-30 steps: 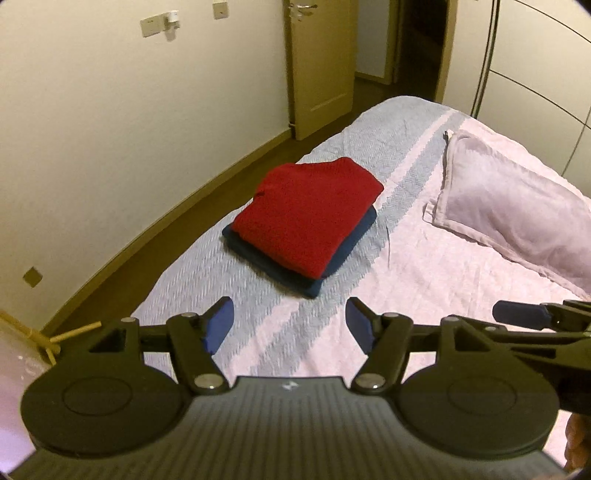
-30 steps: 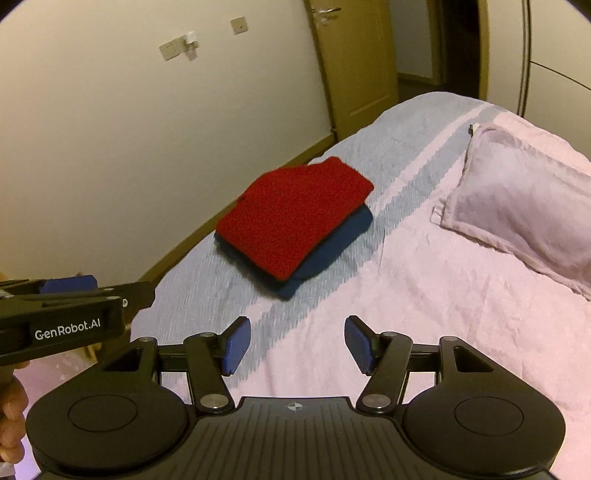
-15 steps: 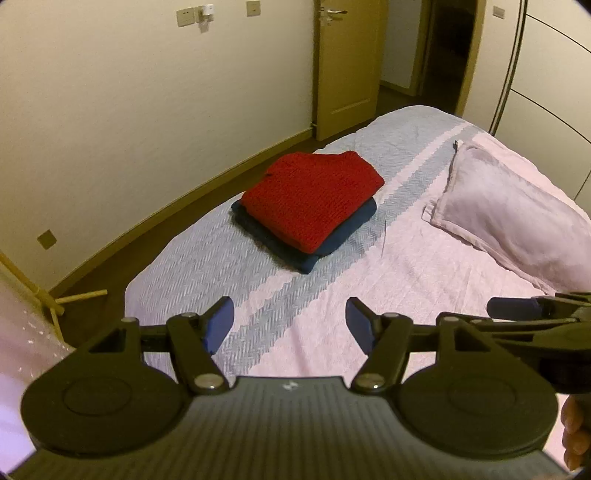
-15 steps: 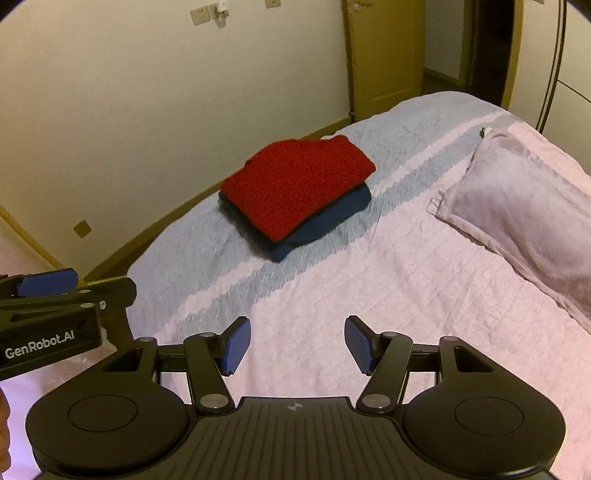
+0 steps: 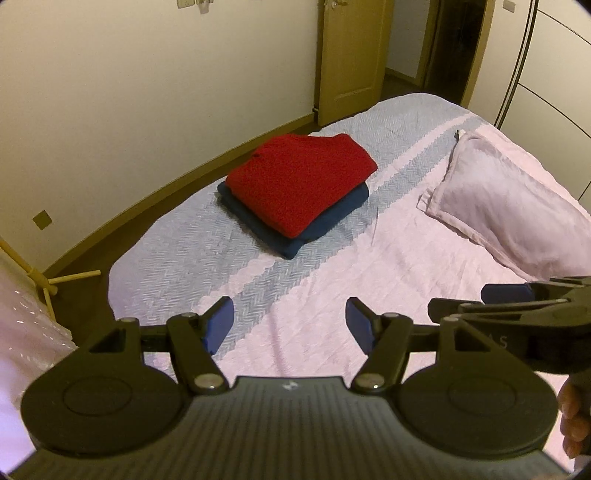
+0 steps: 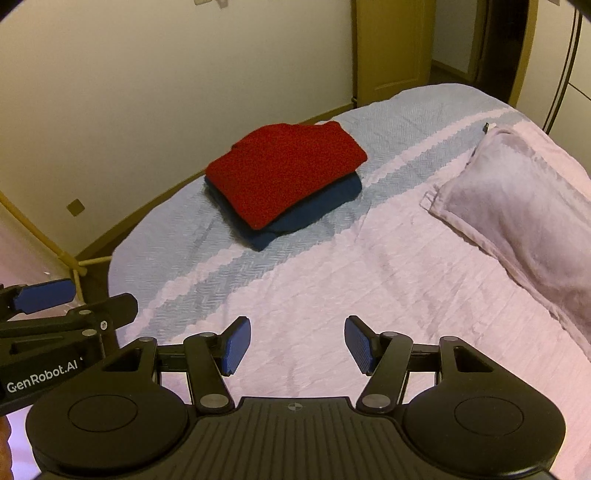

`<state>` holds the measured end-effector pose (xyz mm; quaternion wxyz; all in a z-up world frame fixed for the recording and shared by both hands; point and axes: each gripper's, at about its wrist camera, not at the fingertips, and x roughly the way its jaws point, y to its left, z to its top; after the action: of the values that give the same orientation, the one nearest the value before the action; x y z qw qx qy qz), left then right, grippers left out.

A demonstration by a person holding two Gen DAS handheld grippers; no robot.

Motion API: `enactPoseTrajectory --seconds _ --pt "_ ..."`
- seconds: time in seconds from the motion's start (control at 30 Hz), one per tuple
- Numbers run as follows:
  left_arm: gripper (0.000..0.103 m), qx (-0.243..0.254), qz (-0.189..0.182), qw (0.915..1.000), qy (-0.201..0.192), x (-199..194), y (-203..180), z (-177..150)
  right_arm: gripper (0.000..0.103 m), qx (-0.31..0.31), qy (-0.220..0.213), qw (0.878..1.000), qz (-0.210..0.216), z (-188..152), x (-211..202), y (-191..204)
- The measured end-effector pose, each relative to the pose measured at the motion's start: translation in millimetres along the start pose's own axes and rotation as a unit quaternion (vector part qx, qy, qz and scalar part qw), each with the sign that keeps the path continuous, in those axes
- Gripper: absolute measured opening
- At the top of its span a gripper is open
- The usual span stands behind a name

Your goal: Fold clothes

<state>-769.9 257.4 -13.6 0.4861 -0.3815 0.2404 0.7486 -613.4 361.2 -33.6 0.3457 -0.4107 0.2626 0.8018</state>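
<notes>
On bed (image 5: 369, 280): folded red sweater (image 5: 301, 184) atop navy one (image 5: 332, 221); left gripper (image 5: 290, 325) and right gripper (image 6: 297, 345) both agape, empty; only right view shows GenRobot.AI label (image 6: 42, 376)

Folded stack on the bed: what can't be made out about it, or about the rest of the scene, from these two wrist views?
- Blue garment: mostly covered by the red sweater in both views; its type is unclear.
- Stack's far side: hidden behind the stack.
- Pillow: cut off by the right edge.
- Wall plates: clipped by the top edge.
- Person's hand: only fingers show at the left view's edge.
</notes>
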Motion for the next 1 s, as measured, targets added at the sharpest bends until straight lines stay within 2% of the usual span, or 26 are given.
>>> enactPoseTrajectory --seconds 0.37,1.0 --pt "0.064 0.007 -0.004 0.9997 0.021 32.5 -27.5 19.3 0.06 0.003 0.024 1.0 0.003 16.4 26.3 -34.2" --pt "0.064 0.021 0.0 0.9983 0.055 71.7 -63.0 32.6 0.06 0.012 0.051 0.999 0.009 31.4 60.5 -73.3"
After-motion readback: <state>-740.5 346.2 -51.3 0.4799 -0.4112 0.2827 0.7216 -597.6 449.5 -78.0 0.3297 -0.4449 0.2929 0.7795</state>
